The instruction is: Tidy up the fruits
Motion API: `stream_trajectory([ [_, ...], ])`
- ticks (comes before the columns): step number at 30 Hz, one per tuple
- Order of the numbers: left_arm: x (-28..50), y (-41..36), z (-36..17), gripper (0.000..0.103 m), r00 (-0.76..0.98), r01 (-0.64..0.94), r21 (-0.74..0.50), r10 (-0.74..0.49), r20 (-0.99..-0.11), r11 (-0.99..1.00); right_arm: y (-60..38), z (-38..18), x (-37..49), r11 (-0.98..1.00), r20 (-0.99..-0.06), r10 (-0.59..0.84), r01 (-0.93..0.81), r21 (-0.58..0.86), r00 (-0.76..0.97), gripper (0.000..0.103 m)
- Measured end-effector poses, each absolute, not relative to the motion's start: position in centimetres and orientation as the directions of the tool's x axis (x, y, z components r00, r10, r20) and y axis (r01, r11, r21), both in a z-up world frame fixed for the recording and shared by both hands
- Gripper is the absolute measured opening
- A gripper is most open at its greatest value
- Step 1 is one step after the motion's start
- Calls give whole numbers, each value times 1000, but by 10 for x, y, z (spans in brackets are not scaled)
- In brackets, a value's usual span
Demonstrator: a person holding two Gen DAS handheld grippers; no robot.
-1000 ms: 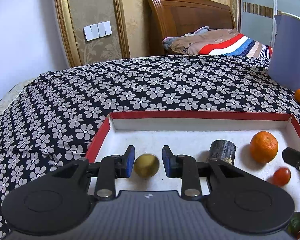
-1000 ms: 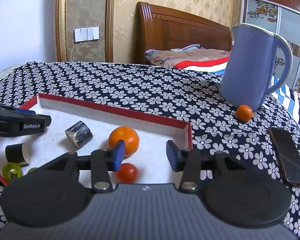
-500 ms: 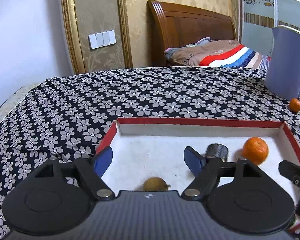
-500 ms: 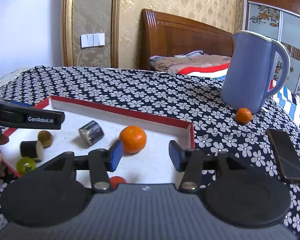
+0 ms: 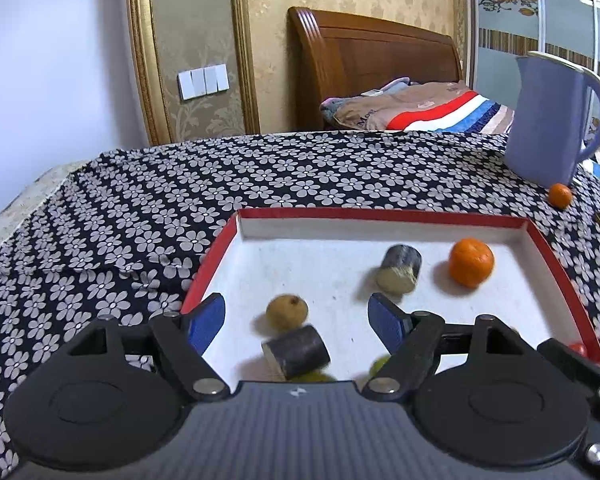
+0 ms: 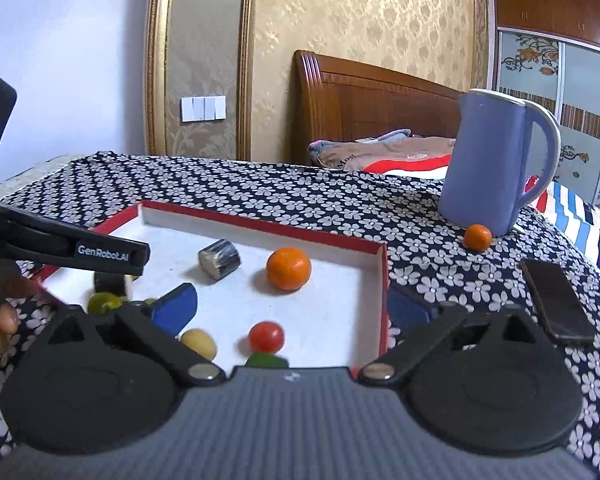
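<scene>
Flowered black cloth (image 5: 260,184) spread over the whole table, widest of all. On it a shallow tray (image 5: 380,213) with red rim and white floor, lying in the near half. Behind the tray on the right a tall blue jug (image 6: 496,164), upright, and touching its foot a small orange (image 6: 477,237), outside the tray on the cloth. Just beside the tray's right wall a dark phone (image 6: 556,304), flat.

Inside the tray: a big orange (image 6: 288,269) toward the far right part; left of it a dark cut stalk piece (image 6: 219,259) on its side; a second dark piece (image 5: 296,350) nearer; a brown round fruit (image 5: 287,312) touching that second piece; a red tomato (image 6: 266,337); a pale yellow fruit (image 6: 198,342); green fruits (image 6: 102,304) at the near left corner, blurred.

Left gripper (image 5: 298,320) wide, having just been opening, nothing gripped, brown fruit lying free between the blue pads. Right gripper (image 6: 292,309) at its widest, just been opening, tomato loose below it, right pad over the tray's red right wall.

Open white floor in the tray's middle and along the far wall. Much free cloth on the left and behind.
</scene>
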State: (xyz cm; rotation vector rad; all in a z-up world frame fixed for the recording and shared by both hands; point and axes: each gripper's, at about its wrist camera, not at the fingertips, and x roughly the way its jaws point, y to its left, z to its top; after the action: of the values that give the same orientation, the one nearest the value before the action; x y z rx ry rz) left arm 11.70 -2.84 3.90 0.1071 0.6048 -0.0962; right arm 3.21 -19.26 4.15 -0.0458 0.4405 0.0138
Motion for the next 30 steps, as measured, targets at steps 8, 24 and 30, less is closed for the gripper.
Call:
stream_trajectory([
  [8,86,-19,31,79,814,122,21,-88,-575,992,-188,24,9,998,-476,54,-57,9,878,103],
  [24,64,5,13,86,809,55,1,-44,-586,998,-175,-3,4,999,-579,37,-50,-6,815,103],
  [30,59,7,9,86,806,46,0,-37,-591,999,-173,-4,3,999,-581,26,-43,-16,814,103],
])
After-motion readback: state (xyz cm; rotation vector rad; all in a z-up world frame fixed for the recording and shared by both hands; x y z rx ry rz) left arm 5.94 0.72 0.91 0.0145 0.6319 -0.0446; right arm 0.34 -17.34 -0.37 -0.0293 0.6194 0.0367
